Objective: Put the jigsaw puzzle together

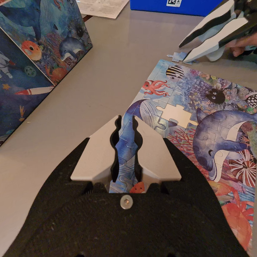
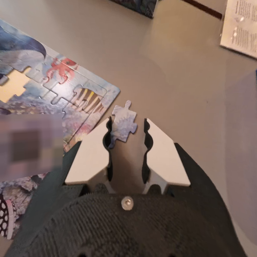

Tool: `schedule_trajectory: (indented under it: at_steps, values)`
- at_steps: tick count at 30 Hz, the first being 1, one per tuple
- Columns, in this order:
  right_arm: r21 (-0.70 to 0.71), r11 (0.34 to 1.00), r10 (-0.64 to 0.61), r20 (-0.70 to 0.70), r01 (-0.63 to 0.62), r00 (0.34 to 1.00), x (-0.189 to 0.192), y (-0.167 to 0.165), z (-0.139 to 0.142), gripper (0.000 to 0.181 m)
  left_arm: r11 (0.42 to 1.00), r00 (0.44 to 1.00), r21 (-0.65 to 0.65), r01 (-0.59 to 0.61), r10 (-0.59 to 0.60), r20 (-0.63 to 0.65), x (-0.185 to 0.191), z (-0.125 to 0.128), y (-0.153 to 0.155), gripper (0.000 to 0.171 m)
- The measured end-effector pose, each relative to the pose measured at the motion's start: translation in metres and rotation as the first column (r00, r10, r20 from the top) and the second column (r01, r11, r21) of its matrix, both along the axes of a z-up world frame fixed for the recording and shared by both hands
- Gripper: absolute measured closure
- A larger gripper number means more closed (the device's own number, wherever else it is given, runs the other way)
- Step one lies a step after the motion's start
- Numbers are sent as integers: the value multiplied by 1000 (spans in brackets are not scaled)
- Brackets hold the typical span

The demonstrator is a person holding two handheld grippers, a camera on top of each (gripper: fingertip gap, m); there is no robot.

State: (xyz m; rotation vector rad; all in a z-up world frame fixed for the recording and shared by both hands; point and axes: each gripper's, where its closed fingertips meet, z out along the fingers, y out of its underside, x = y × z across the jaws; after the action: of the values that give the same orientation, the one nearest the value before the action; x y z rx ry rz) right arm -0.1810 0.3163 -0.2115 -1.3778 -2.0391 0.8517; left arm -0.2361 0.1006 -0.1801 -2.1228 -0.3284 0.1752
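The sea-life jigsaw puzzle [image 1: 208,125] lies flat on the grey table, mostly joined, with one piece-shaped hole [image 1: 176,115] near the whale. My left gripper [image 1: 127,117] sits over the puzzle's left edge, its fingers a narrow gap apart with nothing between them. A loose pale blue piece [image 1: 178,56] lies on the table just beyond the puzzle's far corner. In the right wrist view this piece [image 2: 124,123] lies between the fingers of my open right gripper [image 2: 127,118], against the left finger [image 2: 97,139]. The puzzle [image 2: 66,89] and the hole [image 2: 12,86] show on the left.
The puzzle box [image 1: 41,41] stands at the left. A printed sheet [image 1: 102,8] and a blue box [image 1: 153,8] are at the far edge. A person's hand [image 1: 239,47] holds the right gripper [image 1: 182,54]. The sheet also shows in the right wrist view [image 2: 239,27]. There is about 25 centimeters between the tips of the two grippers. The puzzle [image 2: 66,89] is closer to my right gripper, around 8 centimeters from its tips; the left tips are 12 centimeters off. My left wrist view [image 1: 168,82] looks at it from another angle.
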Motion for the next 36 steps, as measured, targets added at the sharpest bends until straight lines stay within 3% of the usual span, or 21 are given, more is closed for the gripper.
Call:
schedule_trajectory:
  at_steps: [5, 17, 19, 22, 25, 28, 31, 36]
  values:
    - [-79, 996, 29, 30, -27, 999, 0, -5, -2, 154, 1000, 1000, 4, 0, 0, -2, 0, 1, 0, 158]
    - [-106, 994, 35, -6, -35, 999, 3, -6, 8, 155, 1000, 1000, 9, 3, -3, -21, 2, 6, 1, 158]
    - [-139, 988, 52, -60, -60, 997, 3, -11, 20, 174, 1000, 1000, 8, 3, -3, -24, 2, 7, 1, 158]
    - [-173, 982, 59, -118, -79, 991, 4, -17, 34, 171, 1000, 1000, 9, 4, -3, -23, 2, 6, 1, 158]
    - [-116, 993, 23, -108, -36, 994, 2, -9, 29, 166, 1000, 1000, 5, 4, -4, -20, 2, 5, 1, 158]
    - [-69, 997, -48, -61, 43, 997, 0, 10, 15, 141, 1000, 1000, 7, 5, -5, -23, 2, 6, 1, 158]
    - [-104, 993, -47, 30, 50, 998, 2, 8, 0, 123, 1000, 1000, 6, 7, -6, -19, 3, 5, 2, 158]
    - [-66, 997, -47, 29, 49, 998, 1, 2, -2, 139, 1000, 1000, 6, 8, -7, -22, 3, 5, 2, 158]
